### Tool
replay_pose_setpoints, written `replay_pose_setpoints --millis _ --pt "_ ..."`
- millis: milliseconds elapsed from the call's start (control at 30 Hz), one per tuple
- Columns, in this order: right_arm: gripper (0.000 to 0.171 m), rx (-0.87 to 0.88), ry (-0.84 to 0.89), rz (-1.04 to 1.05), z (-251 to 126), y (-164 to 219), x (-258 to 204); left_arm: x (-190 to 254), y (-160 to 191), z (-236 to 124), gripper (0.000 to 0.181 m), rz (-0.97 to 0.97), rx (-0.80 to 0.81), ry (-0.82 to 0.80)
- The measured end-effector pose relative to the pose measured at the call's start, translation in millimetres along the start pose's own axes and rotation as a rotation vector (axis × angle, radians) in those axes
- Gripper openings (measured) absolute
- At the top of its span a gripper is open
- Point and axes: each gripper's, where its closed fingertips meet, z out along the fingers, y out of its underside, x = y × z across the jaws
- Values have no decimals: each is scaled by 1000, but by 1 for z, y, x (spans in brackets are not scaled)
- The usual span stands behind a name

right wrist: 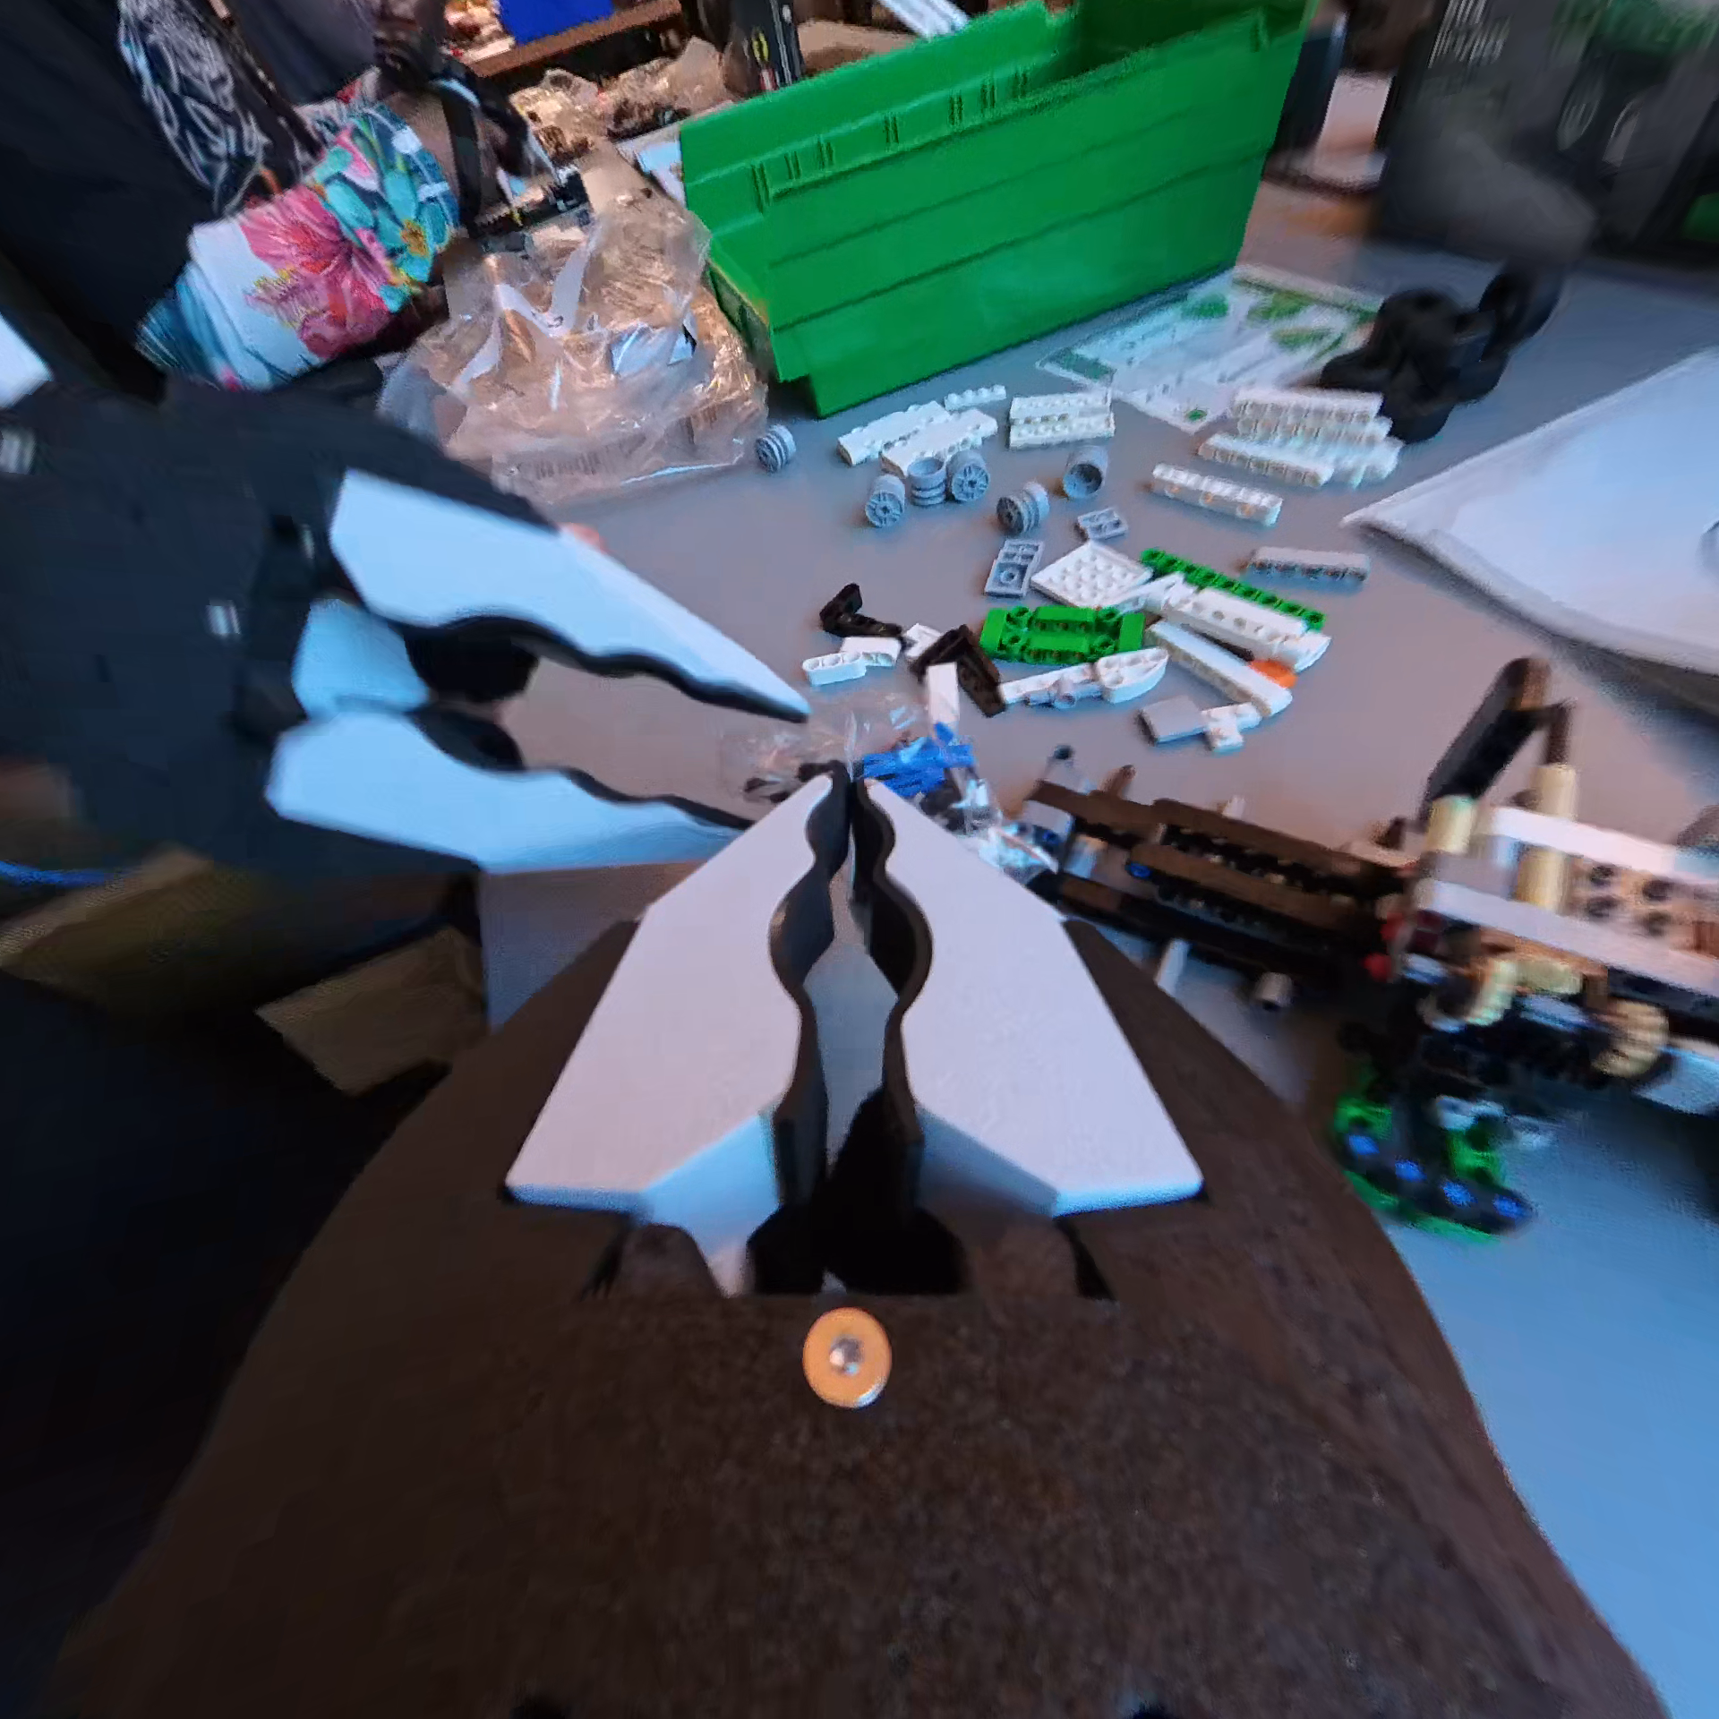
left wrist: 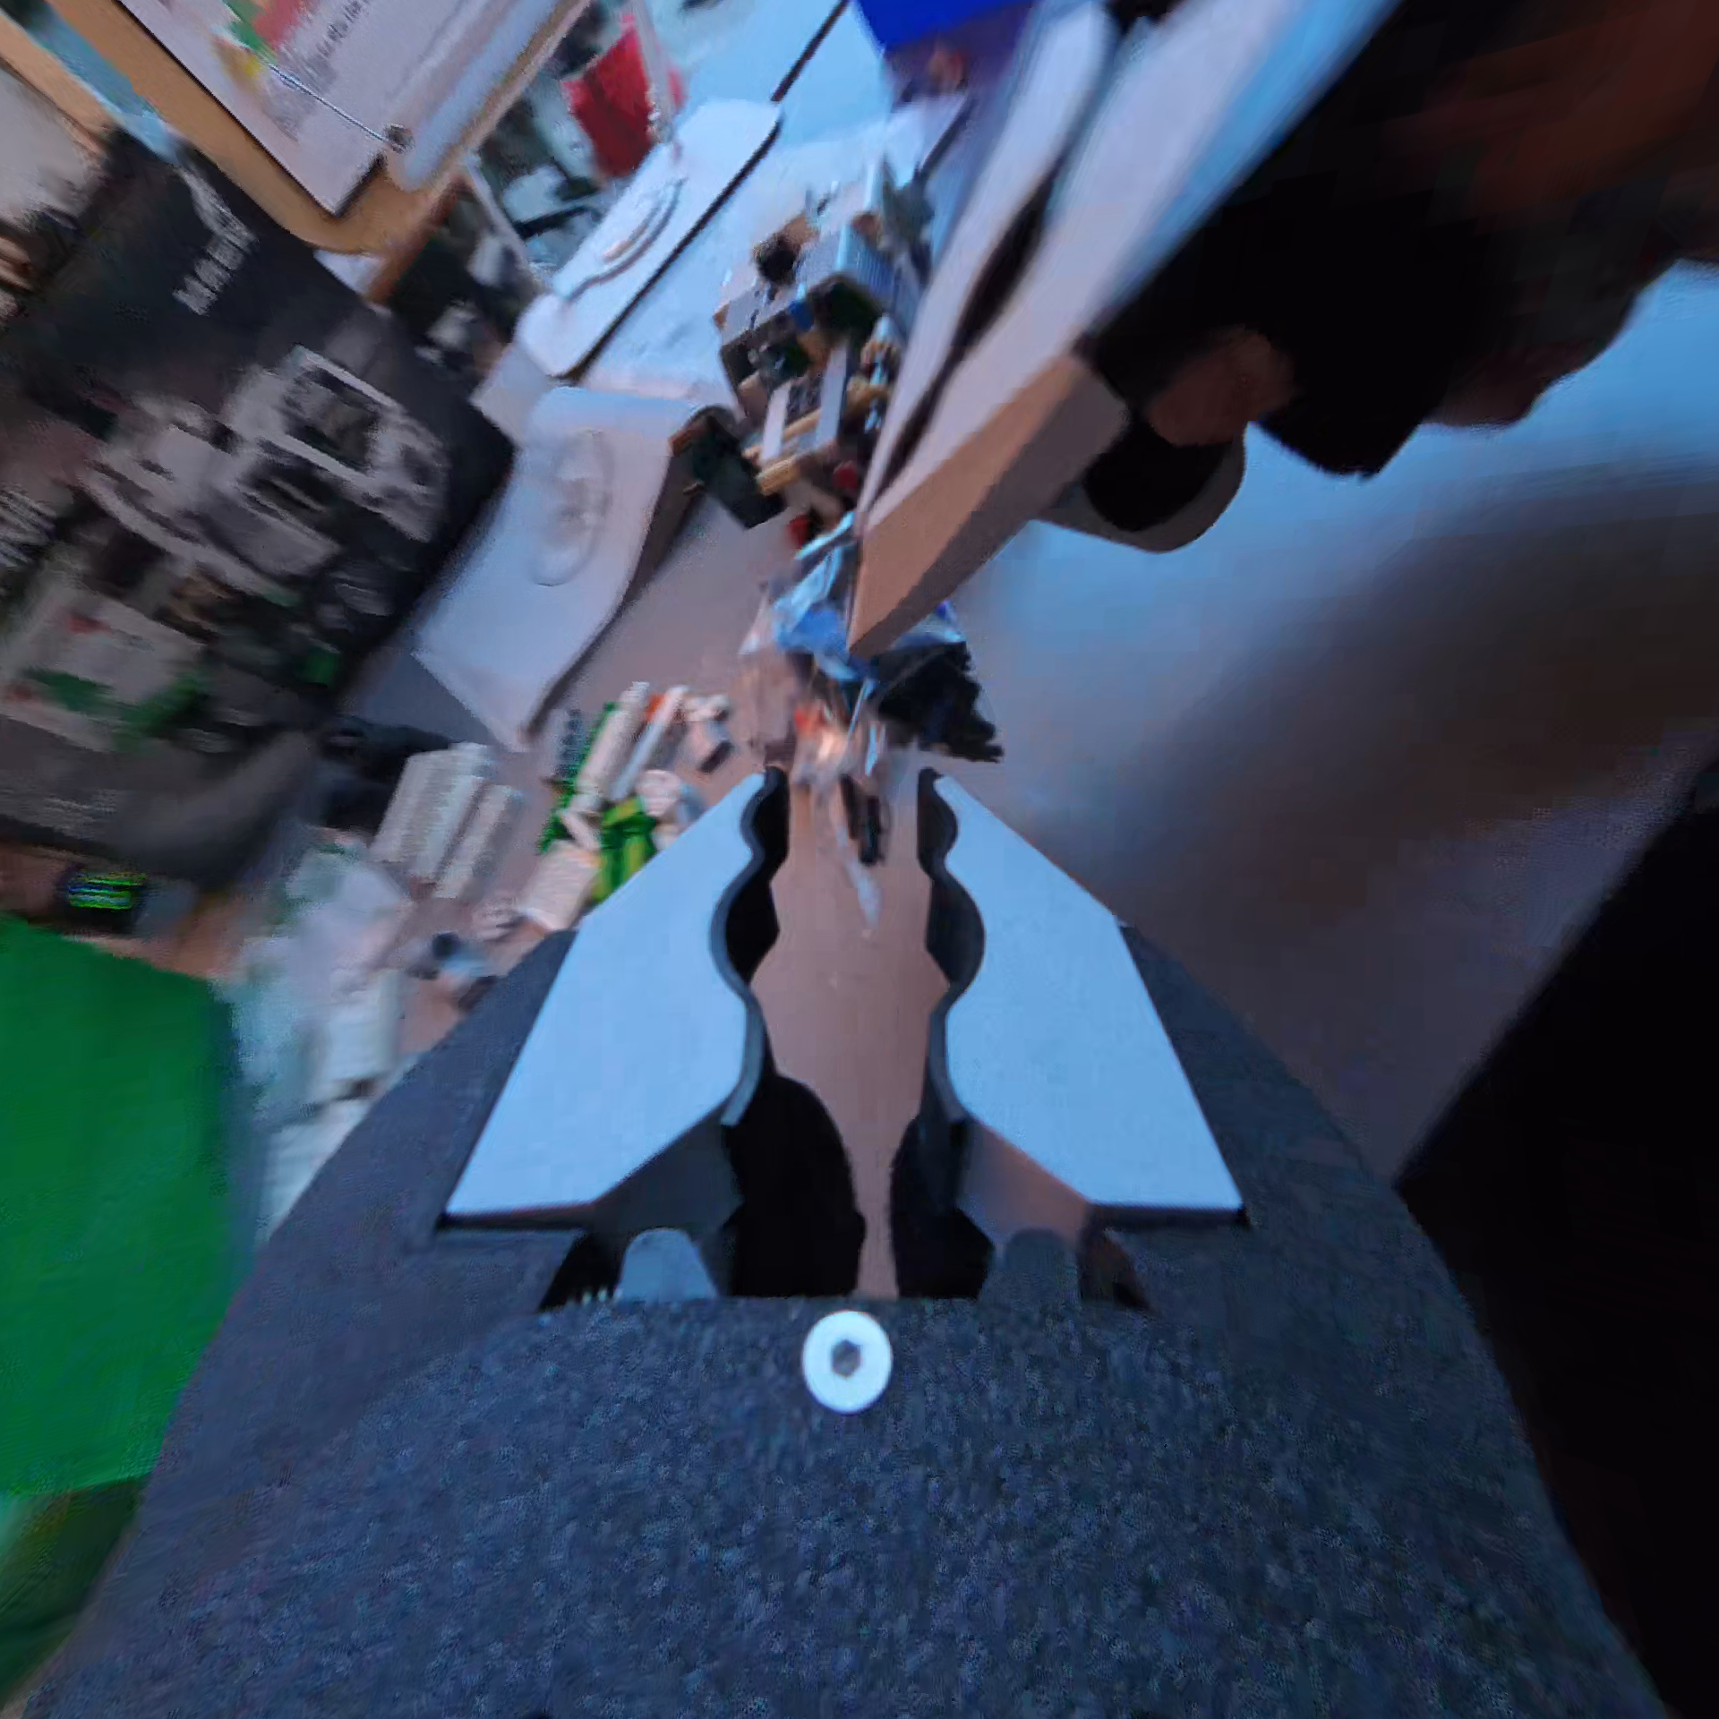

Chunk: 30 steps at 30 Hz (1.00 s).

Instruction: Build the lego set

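right tongs (right wrist: 851,791): nearly closed, pinching clear parts bag (right wrist: 893,772)
left tongs (right wrist: 772,763): open, empty, just left of bag

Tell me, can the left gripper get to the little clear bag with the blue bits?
Probably yes. The left gripper is open, its tips right beside the small clear bag, and nothing lies between them. The right gripper is shut on the bag's near edge, so space there is tight.
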Motion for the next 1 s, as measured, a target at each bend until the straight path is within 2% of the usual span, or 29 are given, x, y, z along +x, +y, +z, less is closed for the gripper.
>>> replay_pose_setpoints --millis 67,133,233,400,600,733,900,1000 --pt "0 21 38 -117 -14 3 7 0 -7 -11 34 -205 86 147" --pt "0 86 -15 -219 -30 -2 0 -7 -16 -20 31 -359 187 278" --pt "0 223 -136 -404 -57 -11 -23 -8 -34 -20 25 -476 283 518" --pt "0 182 -301 -514 -85 -2 -43 21 -74 -39 23 -445 341 1068" --pt "0 163 -381 -549 -101 7 -57 50 -92 -49 22 -246 326 1396" --pt "0 140 -413 -560 -104 13 -62 52 -102 -49 27 -172 357 1494" --pt "0 123 -422 -559 -104 15 -60 58 -98 -43 27 5 299 1493" --pt "0 118 -418 -559 -103 15 -57 60 -100 -49 10 75 325 1517"
